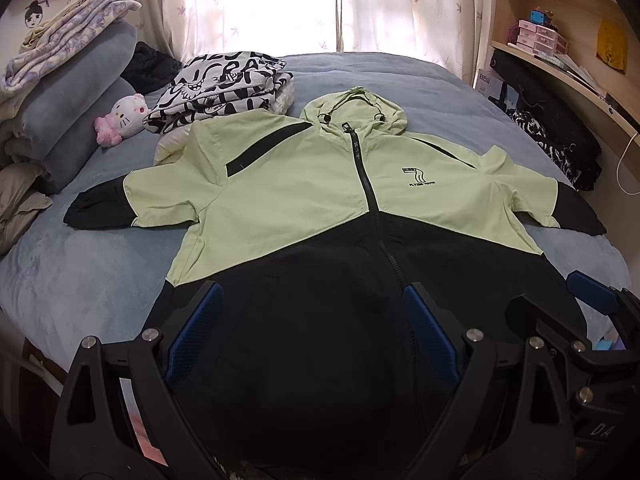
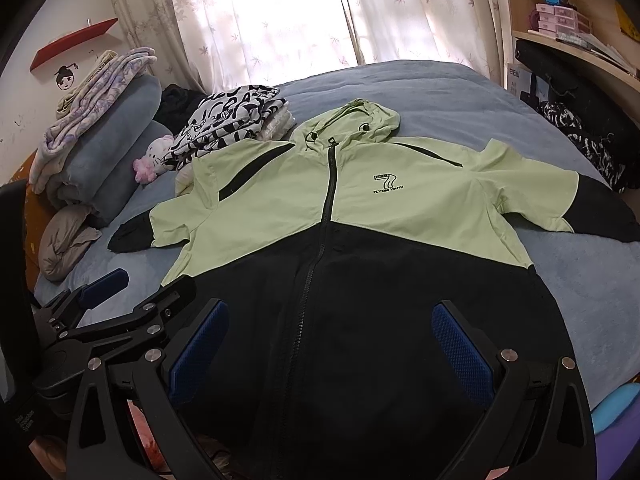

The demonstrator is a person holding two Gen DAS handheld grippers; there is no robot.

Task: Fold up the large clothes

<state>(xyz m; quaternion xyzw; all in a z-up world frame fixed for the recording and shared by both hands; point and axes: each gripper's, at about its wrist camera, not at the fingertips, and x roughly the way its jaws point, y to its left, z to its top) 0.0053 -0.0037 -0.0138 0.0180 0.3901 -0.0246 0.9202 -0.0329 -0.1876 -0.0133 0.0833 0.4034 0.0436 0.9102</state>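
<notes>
1. On the far left, a stack of soft grey-blue pillows [image 1: 76, 92] with a flowery purple blanket [image 1: 68, 28] on top sat against the wall, pushed aside so the bed had room.
2. A small white and pink cat plush toy [image 1: 124, 116] lay just beside the pillows.
3. A folded black-and-white cartoon print cloth [image 1: 224, 84] sat far back on the bed. It looked already folded, I think, and its near edge touched the jacket's left shoulder.
4. The left gripper [image 1: 312, 300] hung over the near black hem. Its blue pads were spread wide and held nothing, likely ready to pick a spot.
5. The big light green and black zip-up hooded jacket [image 1: 288, 184] lay flat and face up in the middle of the soft blue bed cover [image 1: 80, 280]. The zip was closed, the hood pointed far away, and both sleeves stuck out to the sides. Laid out like that, it was easy to fold.
6. The right gripper [image 2: 332, 320] hung just beside the left one, also over the hem, spread wide and empty.
7. On the far right stood pale wooden shelves [image 1: 560, 20].
</notes>
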